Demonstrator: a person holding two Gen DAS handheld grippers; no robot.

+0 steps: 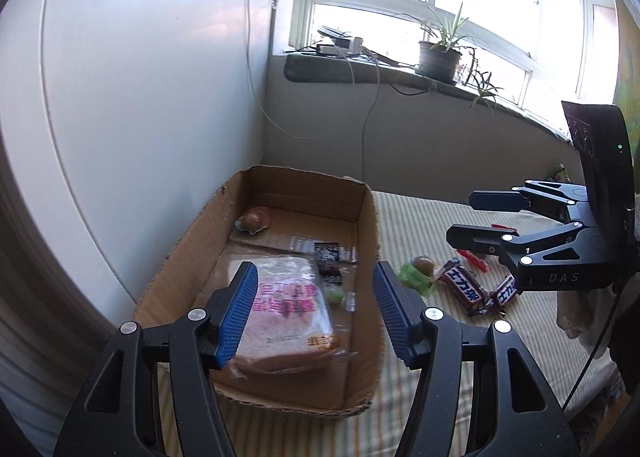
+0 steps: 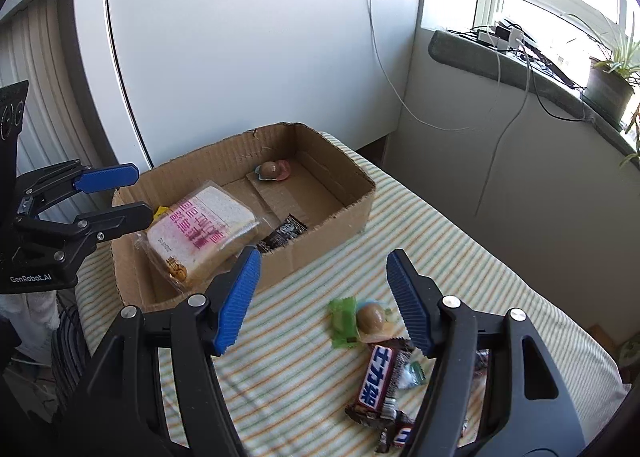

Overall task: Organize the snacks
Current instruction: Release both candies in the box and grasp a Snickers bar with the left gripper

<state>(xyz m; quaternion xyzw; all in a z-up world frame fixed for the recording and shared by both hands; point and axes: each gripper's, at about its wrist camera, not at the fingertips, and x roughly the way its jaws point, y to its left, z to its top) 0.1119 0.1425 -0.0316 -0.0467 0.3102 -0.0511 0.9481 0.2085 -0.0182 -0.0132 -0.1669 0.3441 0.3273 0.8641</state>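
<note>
An open cardboard box (image 1: 366,217) (image 2: 332,213) sits on a striped cloth. In it lie a bagged bread slice (image 1: 286,309) (image 2: 200,233), a black sachet (image 1: 328,257) (image 2: 282,235) and a round chocolate (image 1: 254,220) (image 2: 272,170). My left gripper (image 1: 312,313) (image 2: 116,193) is open and empty above the bread. My right gripper (image 2: 320,301) (image 1: 476,219) is open and empty, above the cloth beside the box. On the cloth lie a green candy (image 2: 343,321) (image 1: 414,277), a round chocolate (image 2: 370,317) (image 1: 424,264) and Snickers bars (image 2: 378,381) (image 1: 464,287).
A white wall panel (image 1: 140,77) stands behind the box. A windowsill with a potted plant (image 1: 438,53) and cables (image 2: 508,35) runs along the back. Small red wrappers (image 1: 474,259) lie under the right gripper. The cloth's edge drops off at the right (image 2: 592,341).
</note>
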